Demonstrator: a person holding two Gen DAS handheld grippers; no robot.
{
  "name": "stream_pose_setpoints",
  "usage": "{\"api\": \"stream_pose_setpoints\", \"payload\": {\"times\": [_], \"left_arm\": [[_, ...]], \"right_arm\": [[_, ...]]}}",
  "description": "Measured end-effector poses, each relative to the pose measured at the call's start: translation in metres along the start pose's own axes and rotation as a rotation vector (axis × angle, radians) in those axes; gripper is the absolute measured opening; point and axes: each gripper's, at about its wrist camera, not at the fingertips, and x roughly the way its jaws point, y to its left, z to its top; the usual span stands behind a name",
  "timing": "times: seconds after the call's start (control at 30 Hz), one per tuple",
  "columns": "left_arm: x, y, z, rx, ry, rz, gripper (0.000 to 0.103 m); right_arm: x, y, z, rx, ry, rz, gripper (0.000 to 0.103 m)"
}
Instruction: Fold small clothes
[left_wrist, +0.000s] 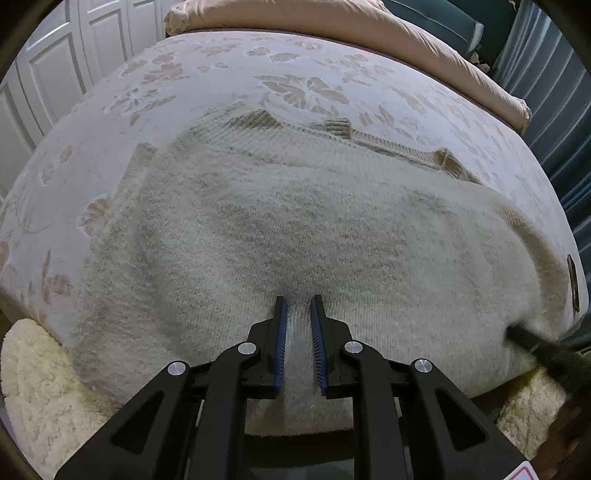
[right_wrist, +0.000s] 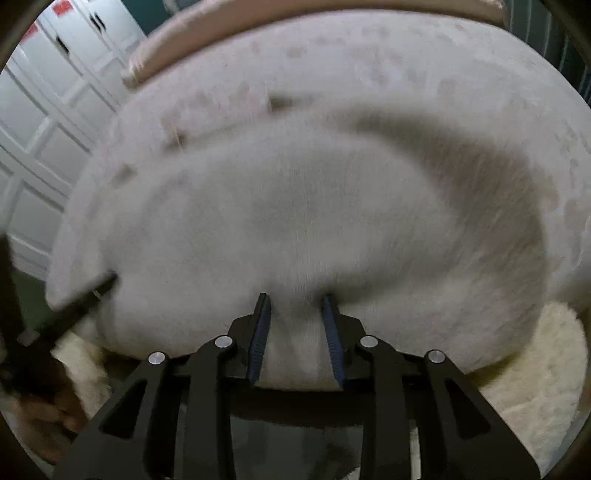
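A cream knitted sweater (left_wrist: 295, 221) lies spread flat on the bed, its ribbed collar and cuffs at the far side. My left gripper (left_wrist: 297, 299) is shut on the sweater's near edge, with a fold of knit pinched between the blue pads. The right wrist view is blurred. In it my right gripper (right_wrist: 295, 297) stands at the sweater (right_wrist: 295, 221) near edge, jaws somewhat wider, and fabric fills the gap from pad to pad. Each view catches the other gripper as a dark finger at the sweater's side: the right gripper (left_wrist: 524, 338) and the left gripper (right_wrist: 85, 295).
The bed (left_wrist: 221, 74) has a pale floral cover, with a pink duvet (left_wrist: 332, 22) bunched at its far end. A fluffy cream rug (left_wrist: 33, 387) lies on the floor below the near edge. White panelled doors (left_wrist: 55, 55) stand at the left, and dark curtains (left_wrist: 546, 92) at the right.
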Motion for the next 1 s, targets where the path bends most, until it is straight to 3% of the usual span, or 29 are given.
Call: {"api": "stream_pose_setpoints", "payload": {"times": [0.2, 0.3, 0.4, 0.43, 0.57, 0.67, 0.73, 0.8, 0.87, 1.0], "left_arm": [[0.002, -0.006, -0.002, 0.010, -0.008, 0.024, 0.015], [0.003, -0.006, -0.001, 0.012, -0.006, 0.029, 0.015], [0.003, -0.007, -0.001, 0.017, -0.007, 0.037, 0.015], [0.003, -0.009, -0.001, 0.019, -0.008, 0.042, 0.015], [0.003, -0.011, -0.002, 0.028, -0.009, 0.056, 0.015], [0.001, -0.010, -0.001, 0.007, -0.007, 0.034, 0.016], [-0.006, -0.004, 0.000, -0.033, -0.006, -0.010, 0.024], [-0.022, 0.011, 0.002, -0.112, -0.035, -0.048, 0.047], [-0.038, 0.027, 0.004, -0.164, -0.086, -0.036, 0.062], [-0.056, 0.073, 0.012, -0.249, -0.141, 0.036, 0.071]], "right_arm": [[-0.020, -0.061, 0.064, 0.119, -0.127, -0.118, 0.029], [0.003, -0.098, 0.091, 0.182, -0.094, -0.174, 0.028], [0.038, -0.116, 0.102, 0.170, -0.012, -0.199, 0.027], [0.044, -0.115, 0.103, 0.162, -0.026, -0.203, 0.027], [0.033, -0.093, 0.111, 0.135, -0.043, -0.269, 0.030], [0.002, -0.054, 0.099, 0.095, -0.111, -0.153, 0.030], [-0.013, -0.027, 0.083, 0.053, -0.122, -0.076, 0.032], [-0.018, 0.008, 0.062, -0.009, -0.098, 0.005, 0.032], [-0.014, 0.036, 0.046, -0.061, -0.062, 0.055, 0.032], [0.011, 0.086, 0.025, -0.158, 0.024, 0.103, 0.031]]}}
